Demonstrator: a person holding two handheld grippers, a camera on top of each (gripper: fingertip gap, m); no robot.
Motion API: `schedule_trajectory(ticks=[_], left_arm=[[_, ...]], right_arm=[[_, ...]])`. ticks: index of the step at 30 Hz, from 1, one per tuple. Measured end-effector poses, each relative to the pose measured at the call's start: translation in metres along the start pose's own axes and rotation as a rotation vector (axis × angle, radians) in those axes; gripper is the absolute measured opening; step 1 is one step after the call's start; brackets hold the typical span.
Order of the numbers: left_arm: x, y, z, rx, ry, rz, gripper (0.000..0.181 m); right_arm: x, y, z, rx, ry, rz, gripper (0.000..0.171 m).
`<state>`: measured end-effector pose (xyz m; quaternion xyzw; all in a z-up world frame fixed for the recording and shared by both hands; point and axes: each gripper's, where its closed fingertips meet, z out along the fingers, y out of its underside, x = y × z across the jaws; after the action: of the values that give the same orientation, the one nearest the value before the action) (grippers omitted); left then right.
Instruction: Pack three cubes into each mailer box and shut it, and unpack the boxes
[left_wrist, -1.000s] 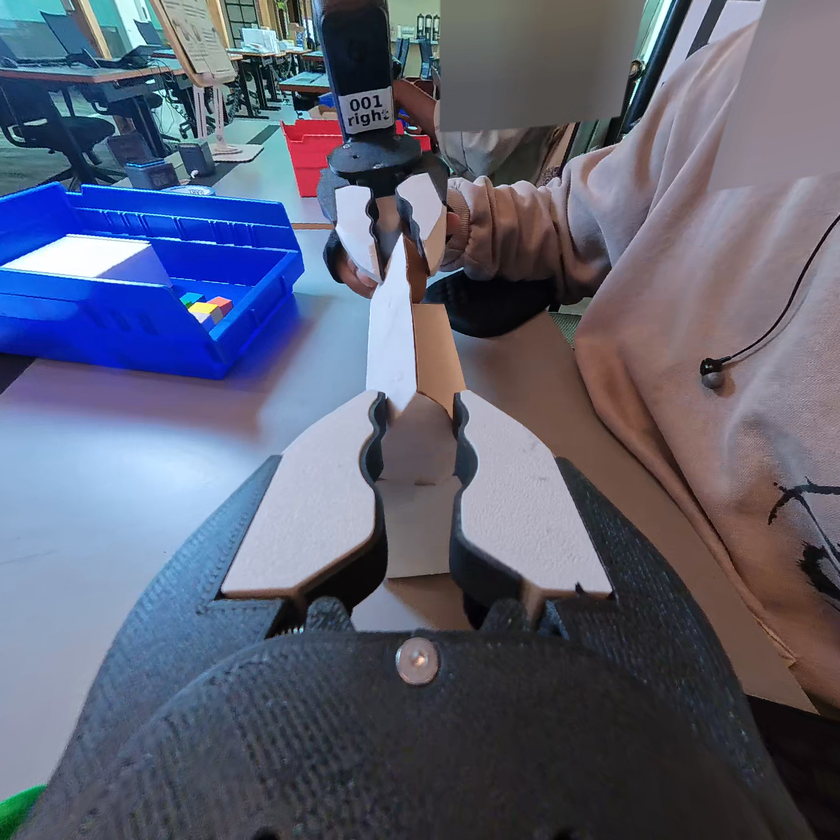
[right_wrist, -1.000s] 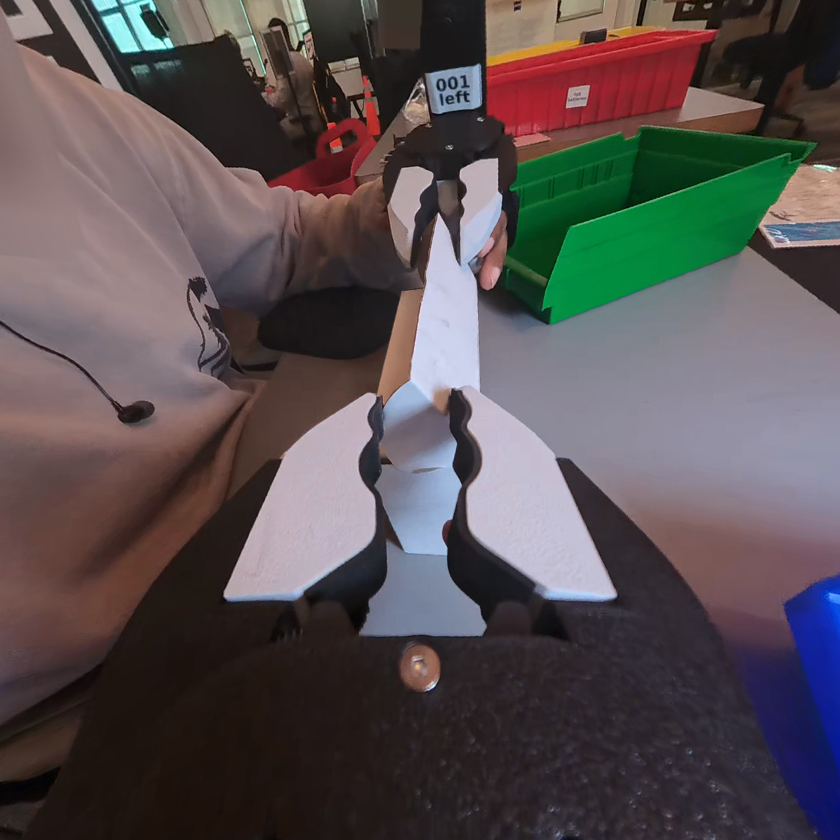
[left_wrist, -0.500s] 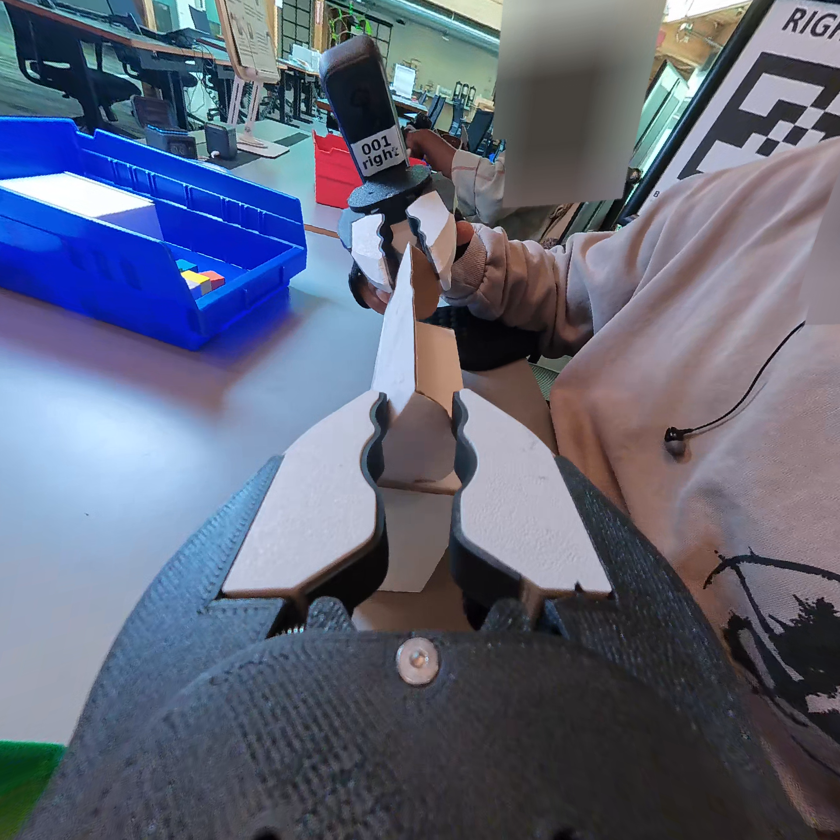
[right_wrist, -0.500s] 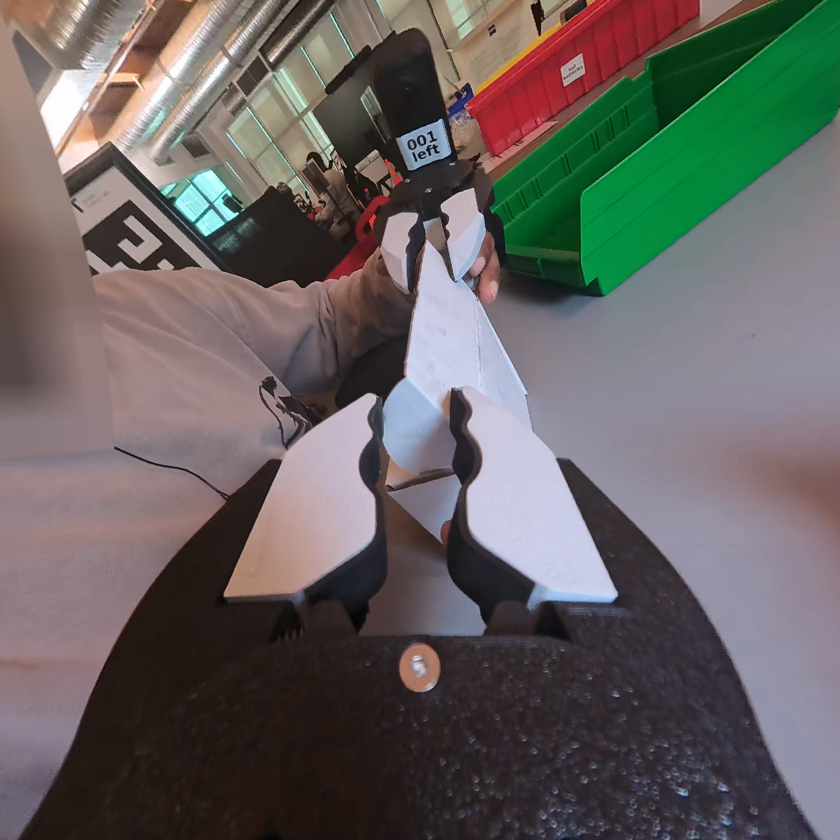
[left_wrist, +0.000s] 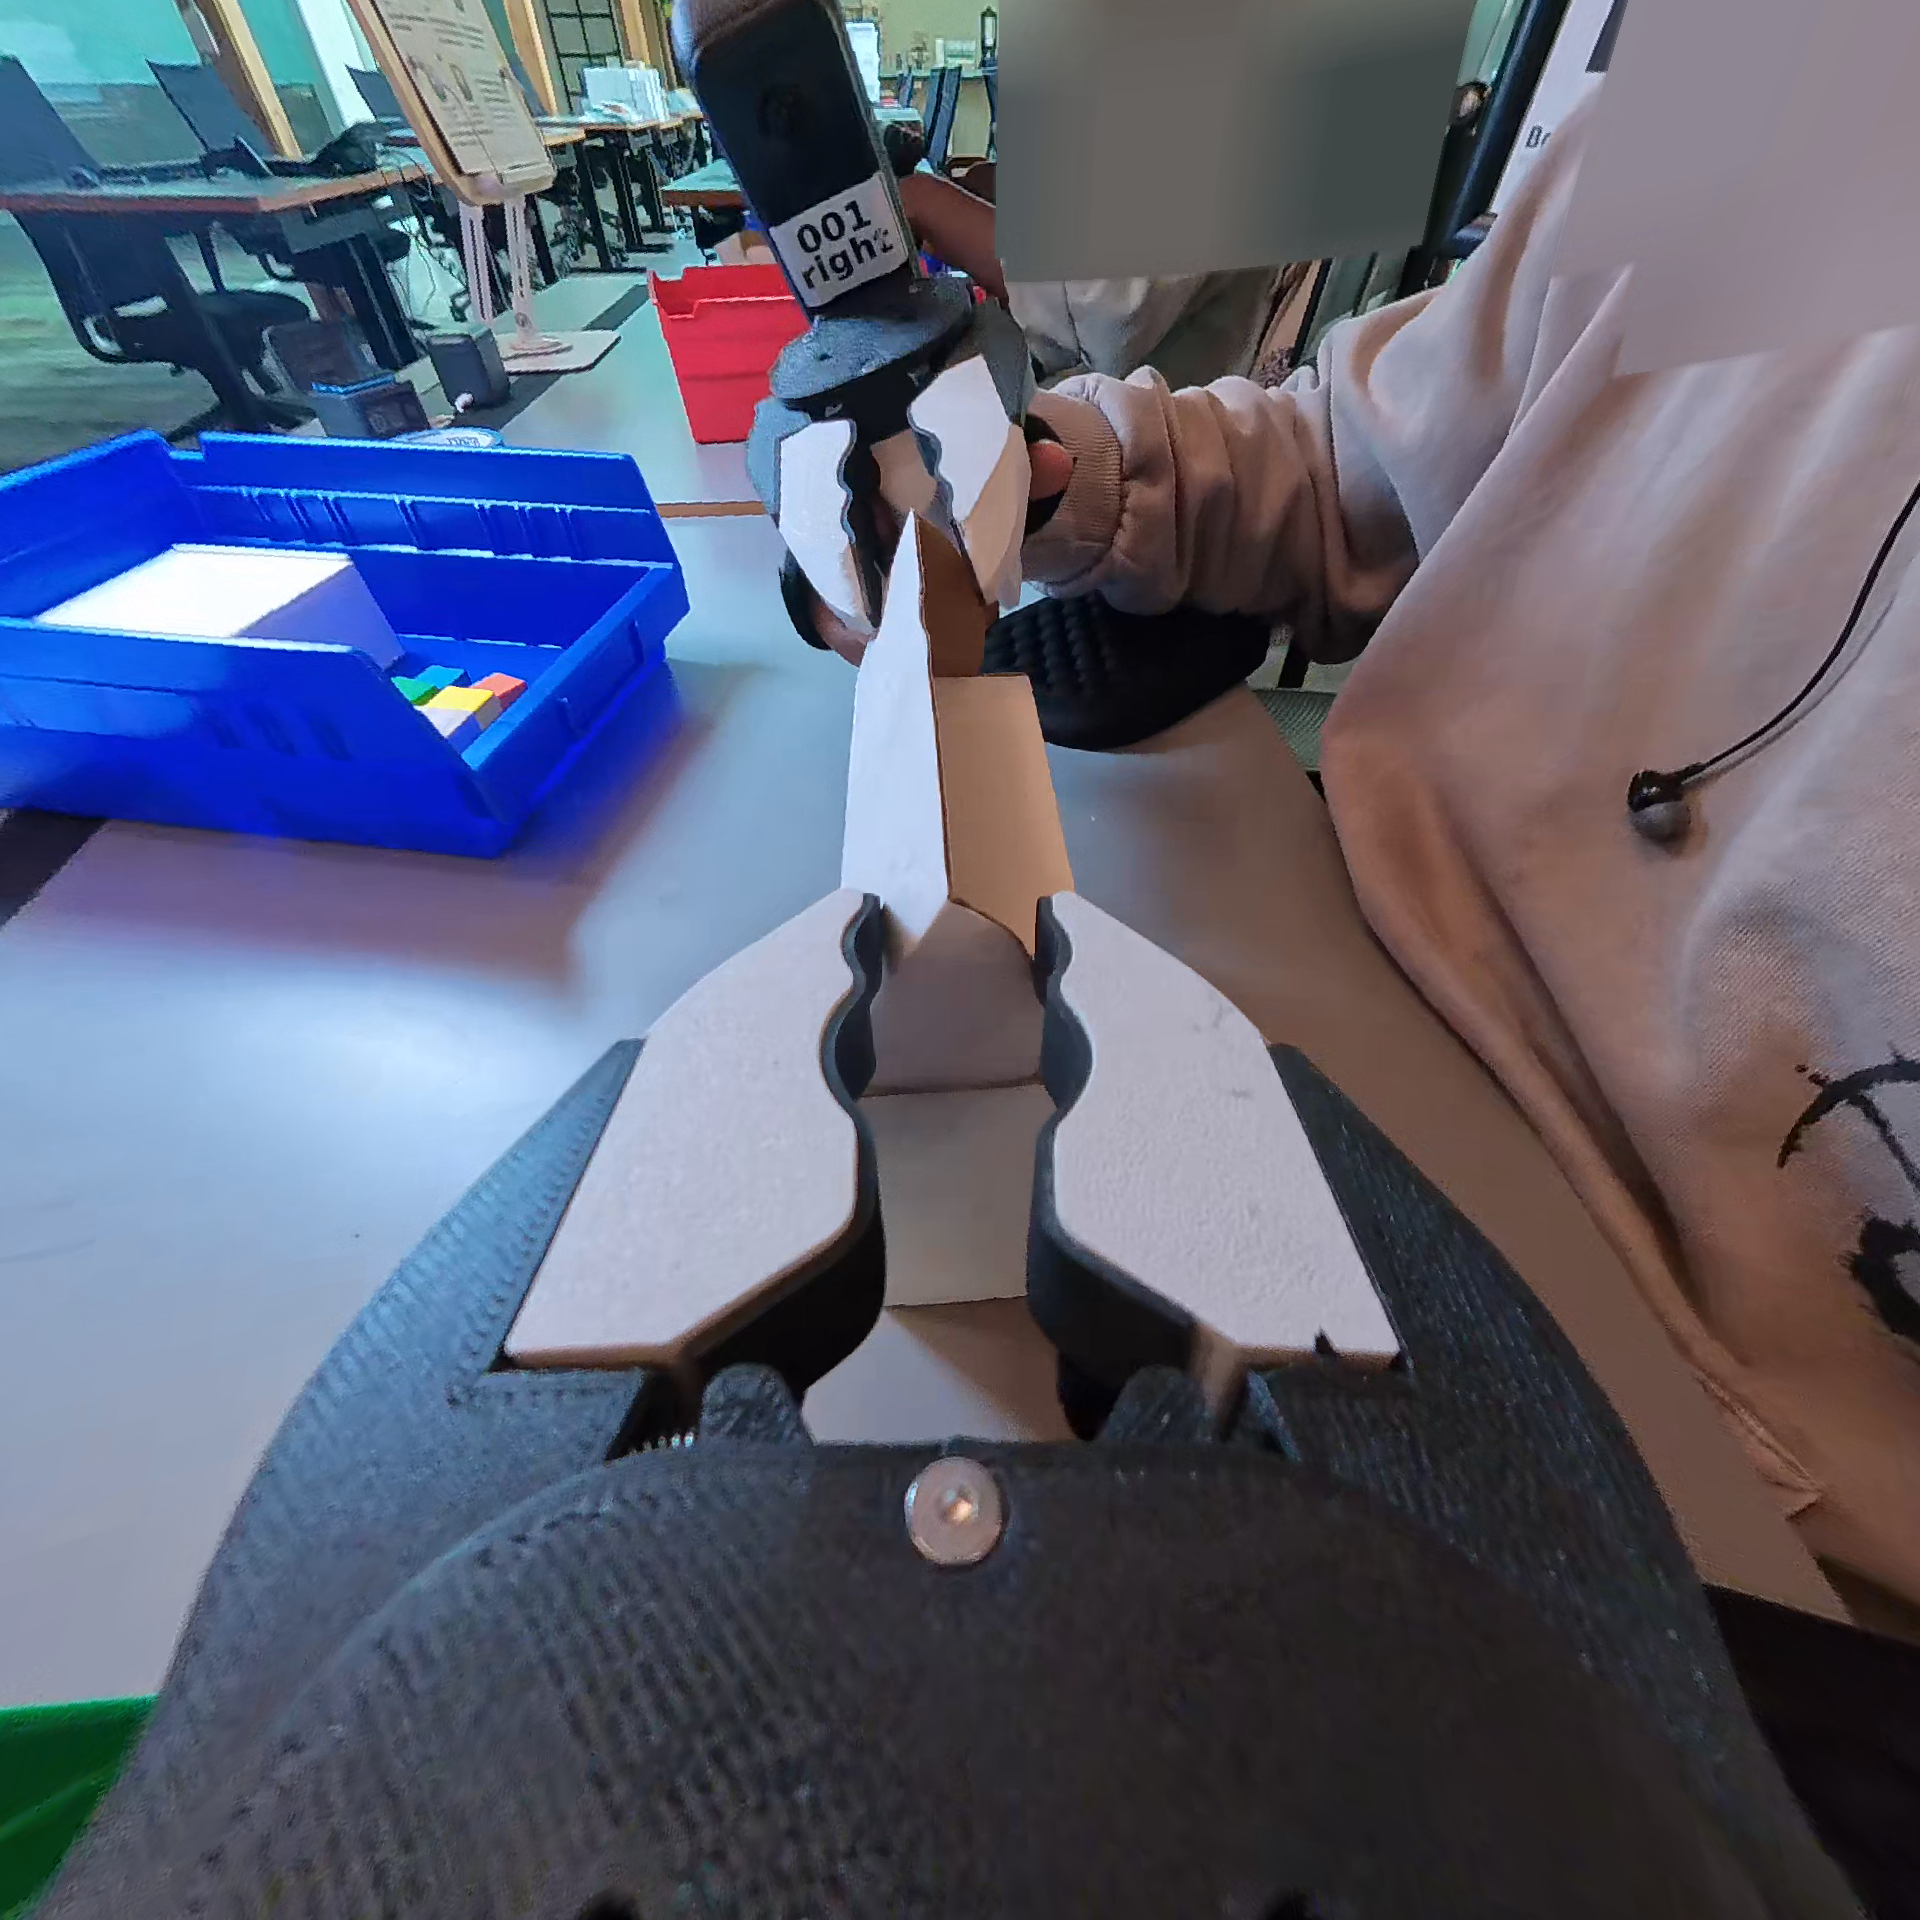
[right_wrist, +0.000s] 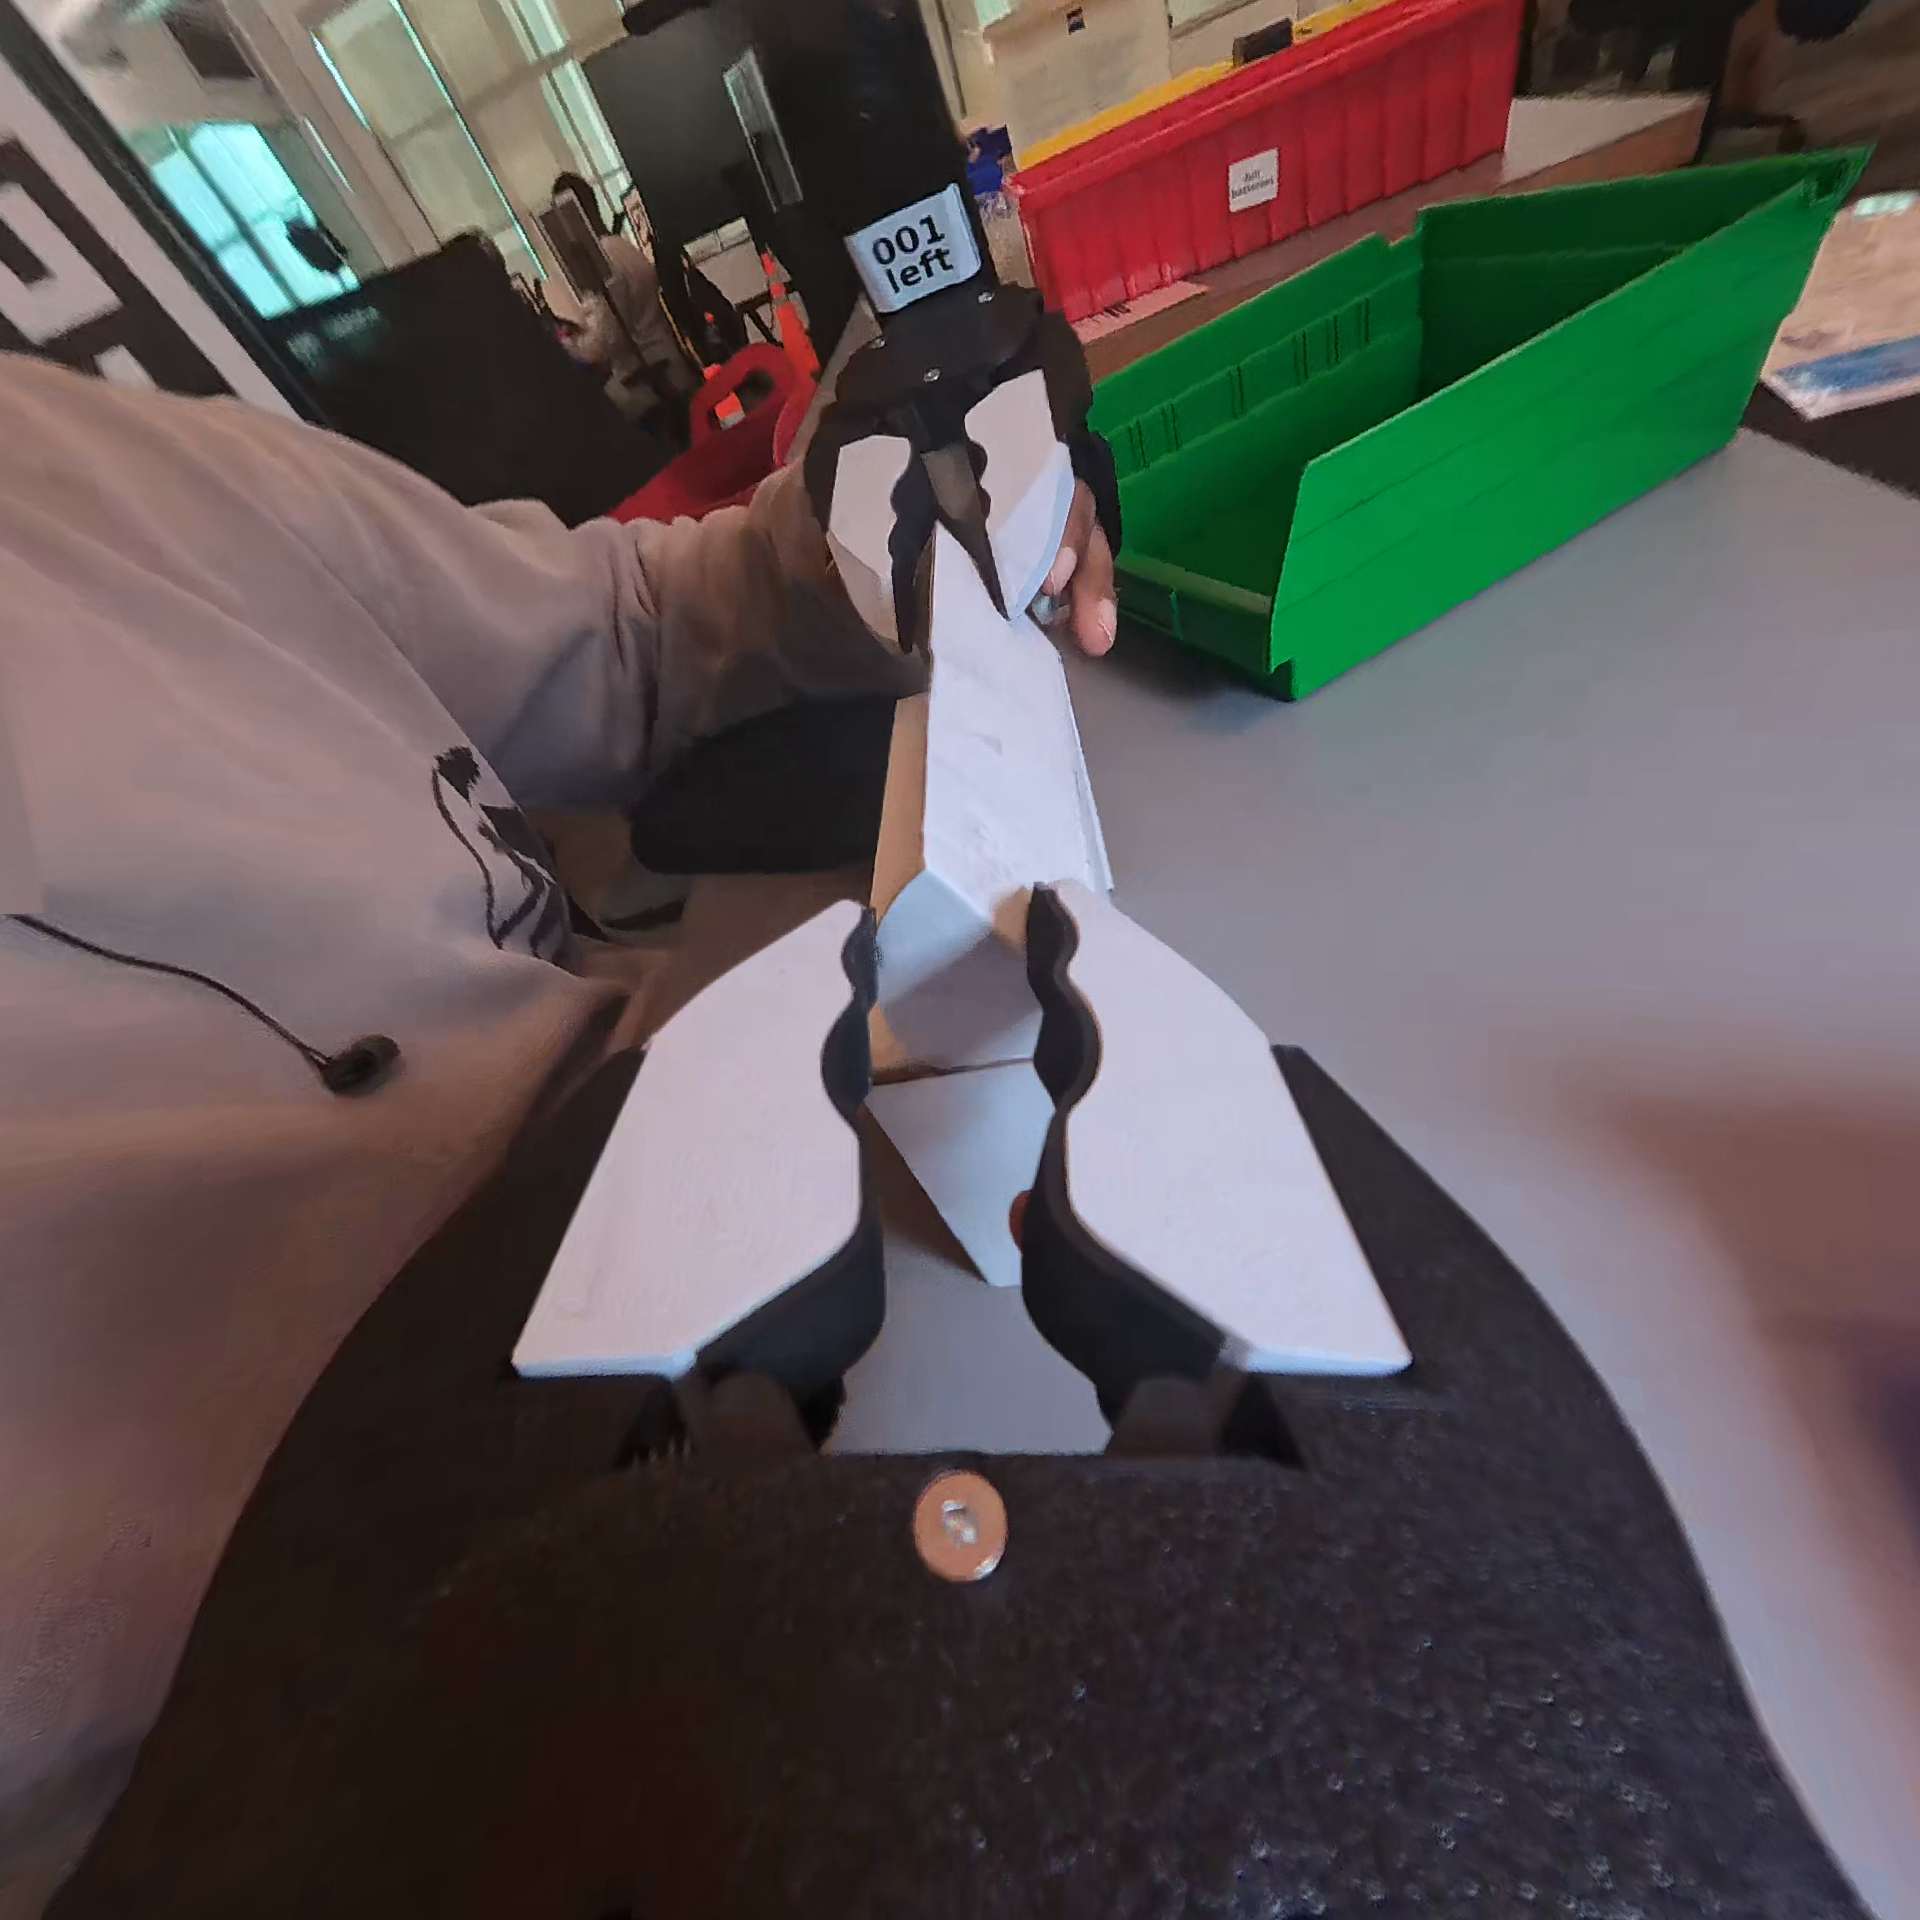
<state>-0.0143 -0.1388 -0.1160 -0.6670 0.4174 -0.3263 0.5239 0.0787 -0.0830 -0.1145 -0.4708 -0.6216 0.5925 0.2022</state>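
Grey desk (left_wrist: 312, 1091) in a big open office, and I've got the mailer box (left_wrist: 951, 790) held up over it, still a flat white and brown sheet. My left gripper (left_wrist: 954, 925) pinches one end, my right gripper (right_wrist: 951, 925) the other, probably so I can fold it into shape. Cubes (left_wrist: 462, 694) wait in the blue bin (left_wrist: 561, 717); the green bin (right_wrist: 1455, 488) sits opposite.
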Motion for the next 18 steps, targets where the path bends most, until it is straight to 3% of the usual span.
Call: schedule_trajectory(ticks=[8, 11, 13, 16, 18], left_arm=[[0.011, 0.006, 0.003, -0.003, -0.062, 0.195, 0.03], [0.016, 0.01, 0.004, -0.065, -0.094, 0.266, 0.047], [0.019, 0.006, 0.001, -0.081, -0.113, 0.248, 0.061], [0.022, -0.009, -0.004, -0.039, -0.175, 0.28, 0.058], [0.027, -0.002, 0.0, -0.116, -0.201, 0.347, 0.05]], right_arm=[[-0.005, 0.01, 0.001, -0.033, 0.071, -0.328, 0.028], [-0.005, 0.011, -0.001, -0.069, 0.107, -0.389, 0.03], [-0.011, 0.002, -0.005, -0.067, 0.119, -0.393, 0.044], [-0.026, -0.011, -0.007, -0.053, 0.143, -0.465, 0.044], [-0.029, 0.001, 0.0, -0.141, 0.182, -0.541, 0.04]])
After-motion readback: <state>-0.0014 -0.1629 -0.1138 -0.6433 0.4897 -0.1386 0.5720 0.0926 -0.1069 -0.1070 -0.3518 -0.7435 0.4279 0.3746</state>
